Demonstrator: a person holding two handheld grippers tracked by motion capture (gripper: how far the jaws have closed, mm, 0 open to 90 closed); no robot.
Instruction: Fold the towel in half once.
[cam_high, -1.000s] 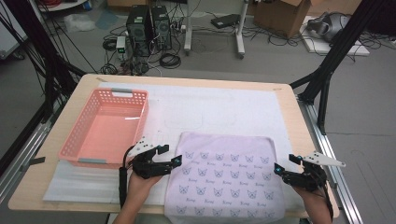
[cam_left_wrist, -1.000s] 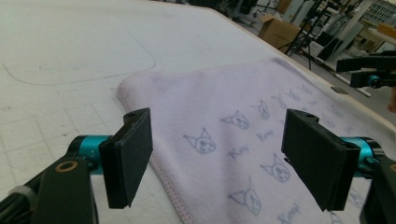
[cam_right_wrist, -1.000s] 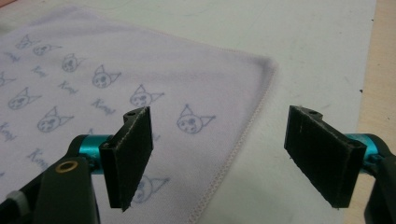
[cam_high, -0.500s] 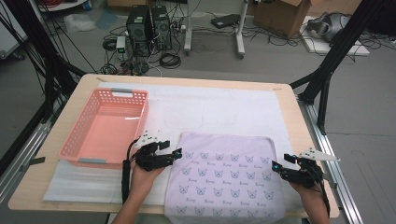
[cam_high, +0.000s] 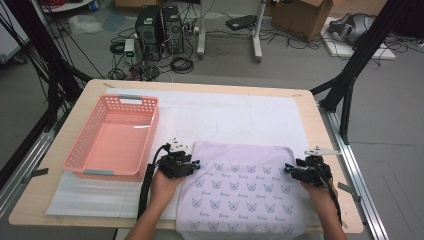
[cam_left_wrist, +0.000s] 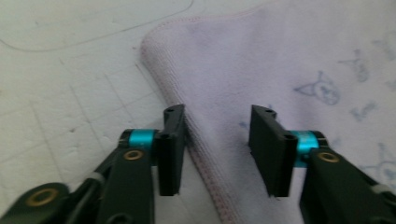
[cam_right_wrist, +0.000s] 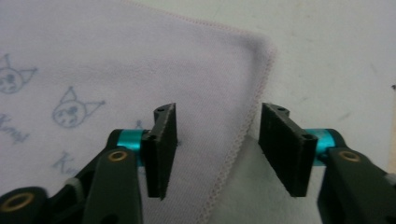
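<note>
beside the pink basket (cam_high: 112, 137), on the white sheet (cam_high: 240, 115) that covers the bench (cam_high: 310, 107), we have a lilac towel (cam_high: 245, 192) printed with small cat faces, lying flat with its near edge hanging over the bench rim. our left gripper (cam_high: 192, 166) sits at the towel's far left corner, between the basket and the cloth. through the left gripper view its jaws straddle the stitched hem of the towel (cam_left_wrist: 261, 60), one over the sheet and one over the cloth; they have just been closing, yet a gap remains and the pads do not press the fabric, so it stays released. our right gripper (cam_high: 287, 169) sits at the towel's far right corner, well apart from the basket. through the right gripper view its jaws also straddle the hem (cam_right_wrist: 247, 126), have just been closing, and are likewise not clenched on it.
</note>
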